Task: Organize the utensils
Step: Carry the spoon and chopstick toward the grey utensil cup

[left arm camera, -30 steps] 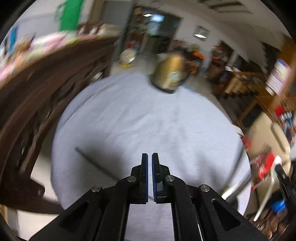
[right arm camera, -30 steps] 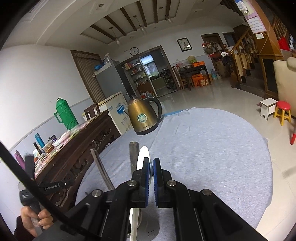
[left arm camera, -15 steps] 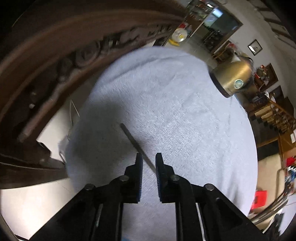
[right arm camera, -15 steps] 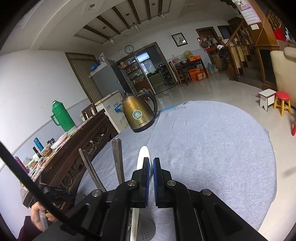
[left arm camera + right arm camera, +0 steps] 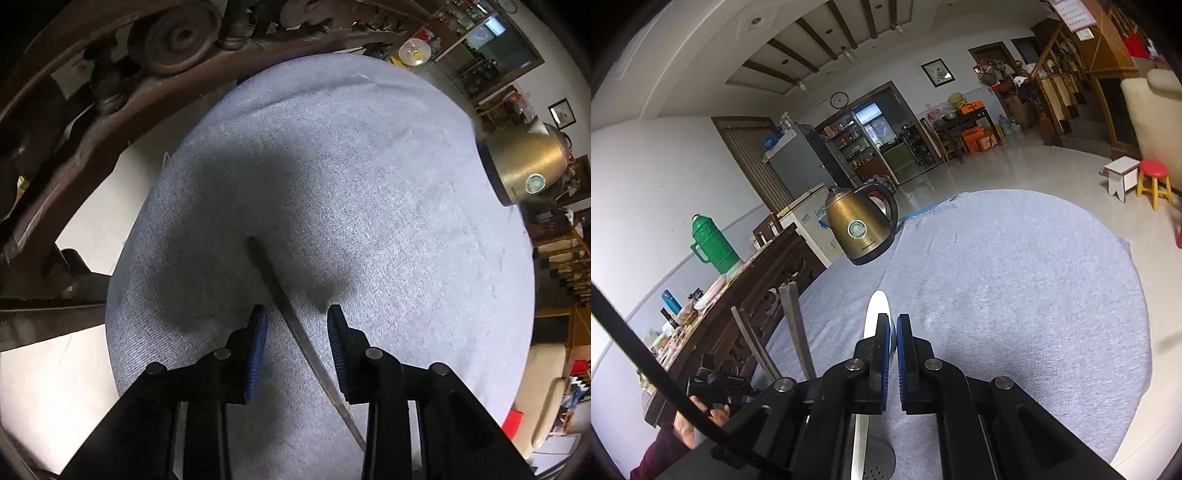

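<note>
A thin dark metal utensil (image 5: 284, 310) lies flat on the grey-blue tablecloth (image 5: 369, 184). My left gripper (image 5: 297, 314) points steeply down over it. Its jaws are opening and straddle the utensil, with neither pad touching it. My right gripper (image 5: 893, 321) is shut and points low across the cloth (image 5: 1015, 277). A white utensil handle (image 5: 877, 306) rises just behind its left finger from a perforated metal holder (image 5: 877, 461). Two metal handles (image 5: 794, 325) stand further left. I cannot tell whether the right pads pinch anything.
A brass kettle (image 5: 860, 225) stands at the table's far side and shows as the kettle (image 5: 524, 162) at the right edge. A carved wooden sideboard (image 5: 110, 92) runs close along the left, carrying a green flask (image 5: 713, 240). A hand (image 5: 701, 417) grips the left tool.
My left gripper has come down toward the cloth and rolled. Its jaws went from shut to apart around the utensil. The right gripper shifted slightly and stayed shut.
</note>
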Motion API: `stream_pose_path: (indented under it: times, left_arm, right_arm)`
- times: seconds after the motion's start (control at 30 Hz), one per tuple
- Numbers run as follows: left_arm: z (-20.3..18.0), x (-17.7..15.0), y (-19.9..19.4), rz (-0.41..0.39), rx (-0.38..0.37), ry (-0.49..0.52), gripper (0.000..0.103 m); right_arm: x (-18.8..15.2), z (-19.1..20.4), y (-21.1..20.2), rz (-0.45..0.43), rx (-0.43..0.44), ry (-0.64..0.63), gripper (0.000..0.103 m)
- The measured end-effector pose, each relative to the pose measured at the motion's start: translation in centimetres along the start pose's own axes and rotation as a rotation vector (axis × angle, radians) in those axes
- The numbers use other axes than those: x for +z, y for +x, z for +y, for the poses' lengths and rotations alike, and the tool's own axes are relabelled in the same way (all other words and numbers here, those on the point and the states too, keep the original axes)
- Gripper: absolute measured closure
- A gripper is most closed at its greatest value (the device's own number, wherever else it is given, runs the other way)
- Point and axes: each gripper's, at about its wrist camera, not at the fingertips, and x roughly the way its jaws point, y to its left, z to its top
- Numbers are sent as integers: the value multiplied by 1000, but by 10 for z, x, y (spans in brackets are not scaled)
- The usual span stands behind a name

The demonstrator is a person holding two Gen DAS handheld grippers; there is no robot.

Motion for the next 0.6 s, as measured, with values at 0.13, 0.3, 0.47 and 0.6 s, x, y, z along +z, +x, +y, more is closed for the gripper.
stream_pose_path:
  times: [0.13, 0.3, 0.47, 0.6]
  left_arm:
    - [-16, 1, 4, -30, 22, 61, 71]
    - [-47, -9, 13, -43, 28, 211, 96]
    - [-100, -35, 22, -27, -6, 440, 98]
    - [-135, -60, 27, -24, 19, 594, 98]
  right_arm:
    - [-3, -4, 7, 16, 4, 4, 99]
    - [-5, -14, 10, 18, -3, 30, 99]
    - [-6, -18, 14, 26, -13, 40, 99]
    - [-7, -15, 18, 36, -16, 35, 99]
